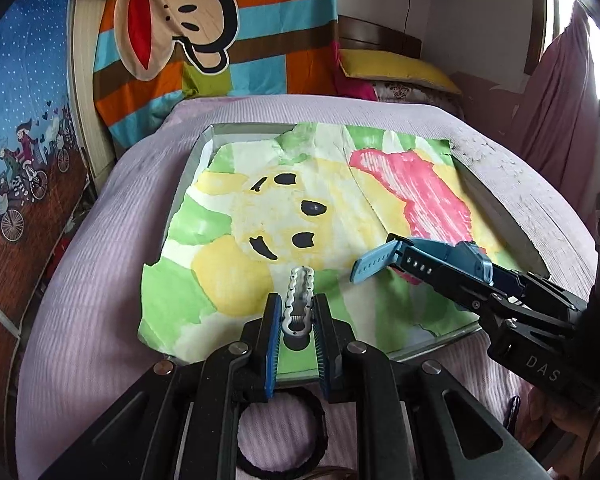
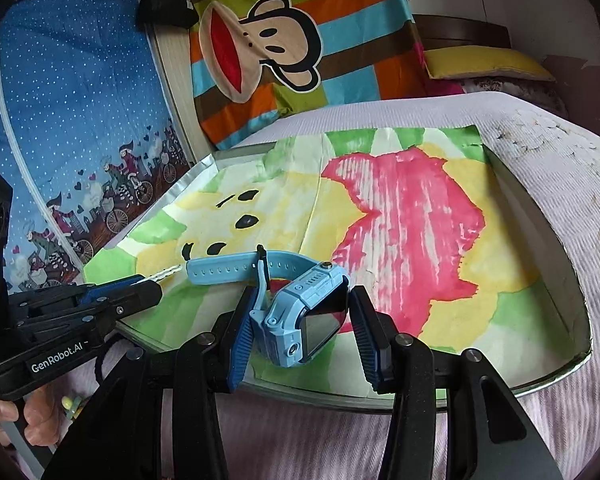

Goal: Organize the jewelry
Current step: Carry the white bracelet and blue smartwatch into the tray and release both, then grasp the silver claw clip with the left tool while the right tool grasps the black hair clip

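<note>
My left gripper (image 1: 297, 306) is shut on a silver metal bracelet (image 1: 299, 296), held just above the tray's near edge. The tray (image 1: 188, 176) is shallow and metal, lined with a painted paper of a yellow face with pink and green patches. My right gripper (image 2: 306, 316) holds a light blue smartwatch (image 2: 304, 320) between its jaws, strap (image 2: 224, 270) sticking out forward over the paper. The right jaw stands a little off the watch body. The right gripper with the watch (image 1: 452, 258) shows in the left wrist view over the tray's right side. The left gripper (image 2: 148, 286) shows at left in the right wrist view.
The tray (image 2: 572, 280) rests on a round seat covered in lilac ribbed cloth (image 1: 100, 280). A black hair tie (image 1: 280, 432) lies on the cloth under my left gripper. A striped monkey blanket (image 1: 220, 40) hangs behind. A yellow pillow (image 1: 396, 68) lies at the back right.
</note>
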